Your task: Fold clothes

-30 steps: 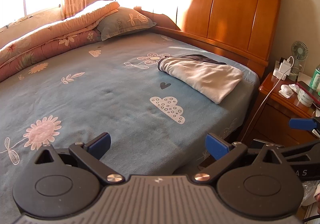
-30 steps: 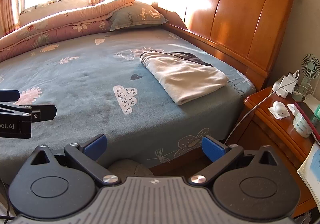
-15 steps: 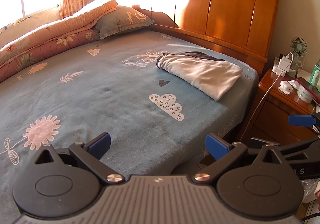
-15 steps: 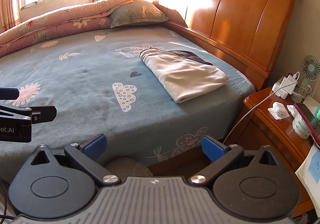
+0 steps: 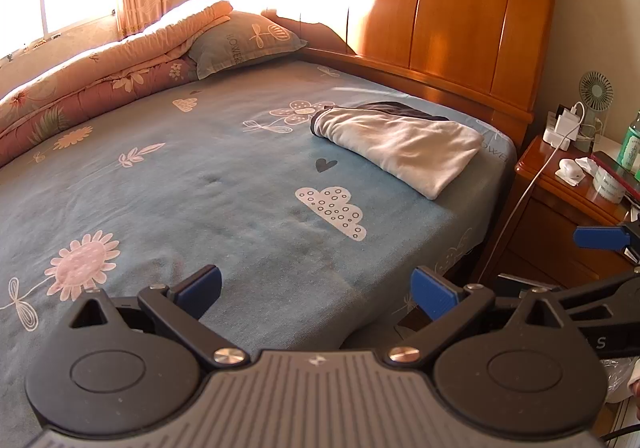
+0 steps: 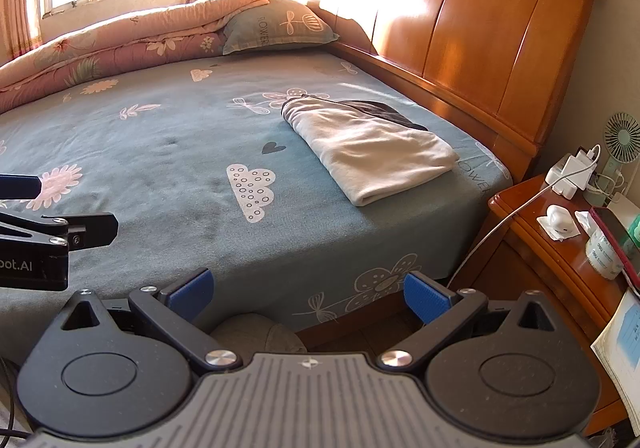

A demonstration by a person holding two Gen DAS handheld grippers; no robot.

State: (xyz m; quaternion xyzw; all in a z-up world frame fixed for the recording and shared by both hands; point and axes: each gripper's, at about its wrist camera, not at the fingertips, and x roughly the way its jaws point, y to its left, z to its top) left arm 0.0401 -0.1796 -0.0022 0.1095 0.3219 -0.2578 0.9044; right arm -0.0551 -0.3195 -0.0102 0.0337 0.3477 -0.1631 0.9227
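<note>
The folded cream garment (image 5: 400, 146) is sitting flat on the bed (image 5: 200, 188) up by the headboard-end corner next to the nightstand (image 6: 560, 248), while the left gripper (image 5: 316, 290) and right gripper (image 6: 306, 290) both hang wide open, holding nothing, back off the bed's near edge.

Both views low, facing bed (image 5: 240, 188), overlapping

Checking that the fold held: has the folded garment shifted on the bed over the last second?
No. The folded garment keeps its spot beside the heart print and cloud print; only the cameras drifted slightly.
</note>
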